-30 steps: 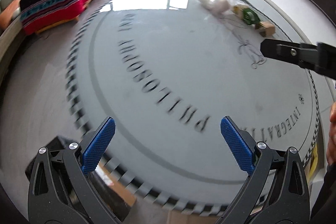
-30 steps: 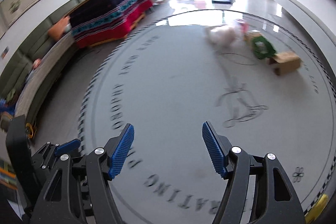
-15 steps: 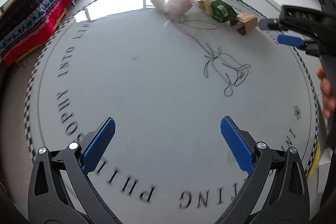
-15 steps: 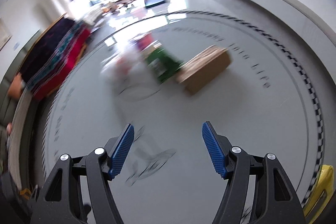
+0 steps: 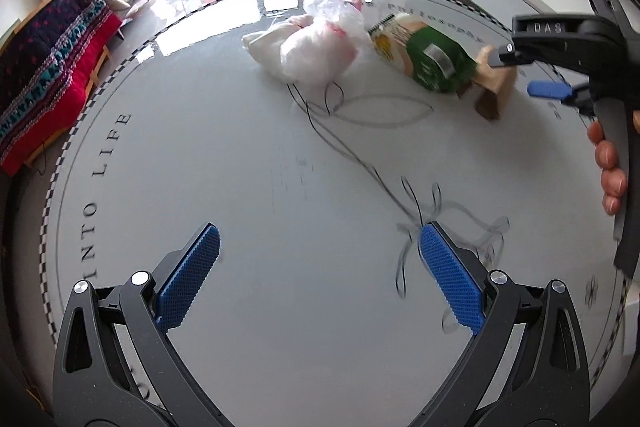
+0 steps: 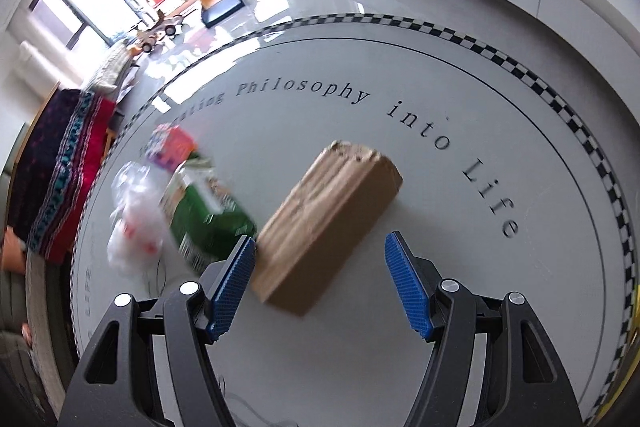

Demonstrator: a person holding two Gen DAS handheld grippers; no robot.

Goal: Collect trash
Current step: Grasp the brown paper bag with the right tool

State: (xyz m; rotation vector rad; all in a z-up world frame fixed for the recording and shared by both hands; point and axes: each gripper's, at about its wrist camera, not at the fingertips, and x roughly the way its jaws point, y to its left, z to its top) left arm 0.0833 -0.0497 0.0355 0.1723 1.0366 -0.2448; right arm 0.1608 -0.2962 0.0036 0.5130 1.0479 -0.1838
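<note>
Tongs in your right hand (image 6: 320,279) gape wide above the long brown cardboard box (image 6: 328,223); your left tongs (image 5: 318,267) gape wide too, holding nothing.

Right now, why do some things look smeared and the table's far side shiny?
Right wrist view: the cardboard box and green carton smear with motion blur. Left wrist view: sharper, window glare whitening the round table at its far edge; fisheye bends the rim in both.

I've swung both grippers toward the trash: the cardboard box (image 6: 328,223) now fills my right view's centre, and the plastic bag (image 5: 316,43) has grown at the left view's top.
</note>
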